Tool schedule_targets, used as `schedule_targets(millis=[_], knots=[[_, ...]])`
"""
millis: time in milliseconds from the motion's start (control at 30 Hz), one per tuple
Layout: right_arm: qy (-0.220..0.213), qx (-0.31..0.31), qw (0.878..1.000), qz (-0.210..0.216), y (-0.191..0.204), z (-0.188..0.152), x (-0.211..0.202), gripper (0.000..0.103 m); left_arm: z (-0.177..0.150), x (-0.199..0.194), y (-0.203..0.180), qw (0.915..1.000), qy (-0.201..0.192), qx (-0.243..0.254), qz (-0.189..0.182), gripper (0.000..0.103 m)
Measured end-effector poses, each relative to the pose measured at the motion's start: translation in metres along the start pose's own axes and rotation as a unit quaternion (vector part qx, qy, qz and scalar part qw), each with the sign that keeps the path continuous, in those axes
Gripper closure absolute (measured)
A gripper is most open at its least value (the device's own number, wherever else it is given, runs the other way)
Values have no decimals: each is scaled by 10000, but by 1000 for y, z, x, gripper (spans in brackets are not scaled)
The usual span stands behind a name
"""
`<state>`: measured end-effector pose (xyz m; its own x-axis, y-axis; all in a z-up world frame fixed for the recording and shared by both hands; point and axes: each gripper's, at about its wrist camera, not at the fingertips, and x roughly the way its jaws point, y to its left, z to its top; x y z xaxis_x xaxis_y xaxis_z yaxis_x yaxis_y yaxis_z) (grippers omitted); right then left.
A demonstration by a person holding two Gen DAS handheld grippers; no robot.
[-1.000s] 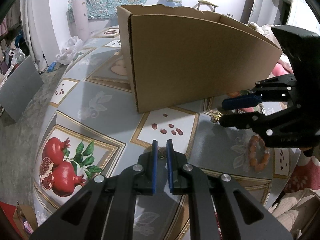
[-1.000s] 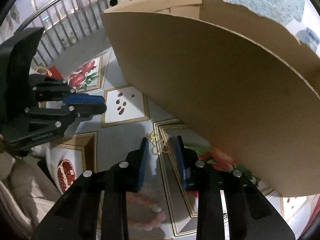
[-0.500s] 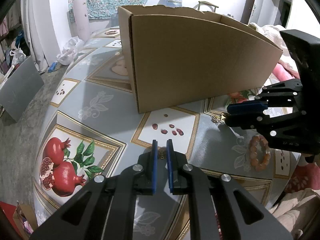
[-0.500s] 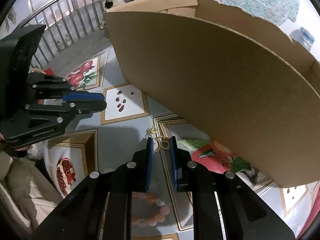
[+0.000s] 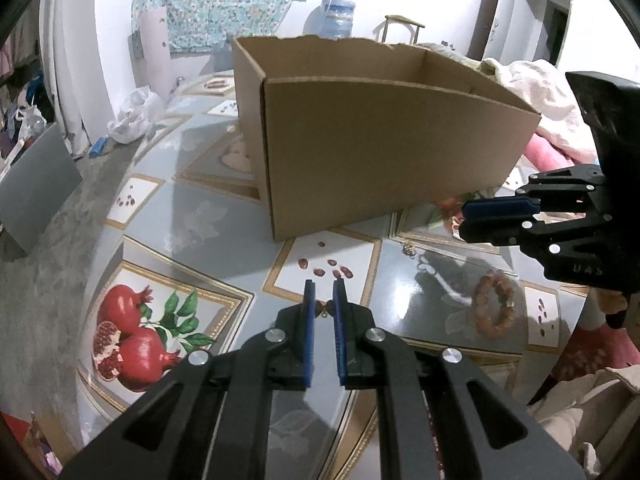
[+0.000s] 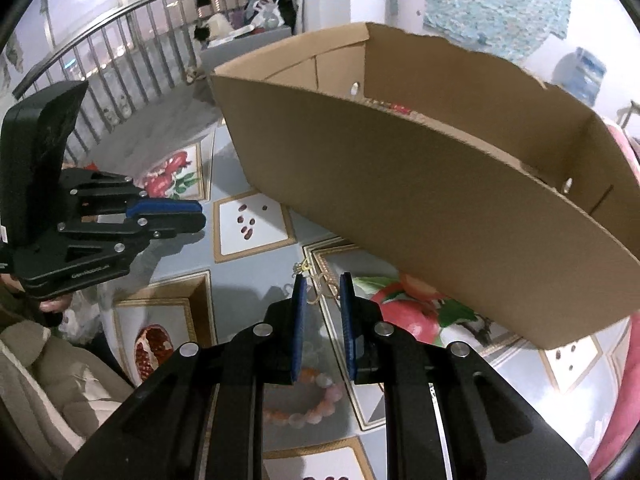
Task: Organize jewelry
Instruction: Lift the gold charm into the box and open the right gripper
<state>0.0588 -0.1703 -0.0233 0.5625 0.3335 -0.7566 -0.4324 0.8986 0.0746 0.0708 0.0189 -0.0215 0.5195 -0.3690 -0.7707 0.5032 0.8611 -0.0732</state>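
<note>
**A:** Status on the right gripper: a second ago its jaws were standing wider around the gold earring on the table. Now we're seeing them pinched in on it, with the wire loop caught between the blue pads, just in front of the cardboard box.

**B:** Lifted yet?

**A:** We're judging yes, slightly. More of the box interior is showing than before, and the earring is hanging between the pads, not lying flat. Can't confirm it is fully clear of the tabletop.

**B:** Left side?

**A:** Left gripper is nearly closed on a small gold piece, probably the matching earring, but it's too small to call. It's sitting in front of the box's near corner, unchanged from a second ago.

**B:** So what are we reading from that?

**A:** Both picks are looking done. We're expecting the next step to be carrying both over the box wall and dropping them inside. Grip on thin wire is the risk.

**B:** Anything left out?

**A:** Beaded bracelet is lying on the table in front of the box, untouched.
</note>
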Motion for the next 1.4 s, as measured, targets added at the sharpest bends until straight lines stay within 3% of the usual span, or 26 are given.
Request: schedule_targets(millis=[200, 533, 700, 800, 933, 1100, 1200, 1267, 1400], knots=[[-347, 135, 9993, -3, -4, 5, -28, 89, 15, -32, 1, 9989, -456, 57, -5, 95], [-1596, 269, 9868, 21, -20, 32, -99, 89, 71, -103, 8, 9891, -1466, 99, -127, 95], [-1778, 243, 9837, -151, -43, 50, -101, 89, 104, -103, -4, 9833, -1768, 270, -345, 95], [-1570, 359, 9869, -107, -66, 60, -84, 89, 128, -73, -12, 9867, -1507, 264, -551, 95], [-1065, 556, 9928, 0, -94, 71, -53, 89, 153, -8, -22, 9951, -640, 54, -749, 95], [-609, 862, 9944, -48, -118, 79, -23, 88, 170, 52, -31, 9953, 139, -177, -939, 95], [-649, 1023, 9926, -42, -125, 77, -25, 85, 175, 67, -30, 9945, 302, -376, -930, 89], [-734, 1118, 9910, -90, -130, 76, -30, 83, 177, 67, -26, 9922, 244, -555, -1089, 73], [-894, 1297, 9874, -130, -138, 72, -38, 83, 178, 60, -18, 9899, 59, -684, -1240, 68]])
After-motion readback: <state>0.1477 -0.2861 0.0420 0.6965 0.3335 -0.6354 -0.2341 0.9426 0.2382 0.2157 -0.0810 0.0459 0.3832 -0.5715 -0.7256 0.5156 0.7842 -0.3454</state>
